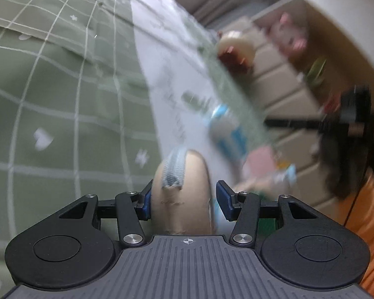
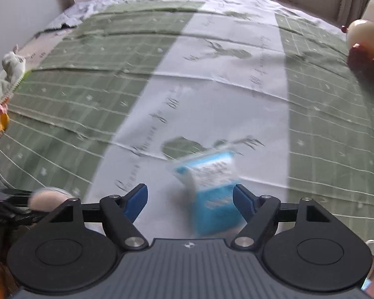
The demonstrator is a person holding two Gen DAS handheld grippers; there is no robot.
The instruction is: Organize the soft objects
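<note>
In the left wrist view a beige soft toy (image 1: 182, 194) with a blue-grey striped patch sits between my left gripper's (image 1: 184, 200) blue pads; the left pad touches it, the right pad stands a little apart. In the right wrist view my right gripper (image 2: 190, 200) is open over the bed, and a blurred blue-and-white tissue pack (image 2: 209, 189) lies between its fingers, close to the right pad. The same pack shows in the left wrist view (image 1: 227, 129). A cream and red plush (image 2: 366, 44) lies at the bed's right edge, also in the left wrist view (image 1: 234, 49).
The bed carries a green checked cover (image 2: 87, 94) with a white printed strip (image 2: 224, 74). A white shelf (image 1: 299, 57) with small toys stands beside the bed. Crumpled cloths (image 2: 2, 79) lie at the left edge. Both views are motion-blurred.
</note>
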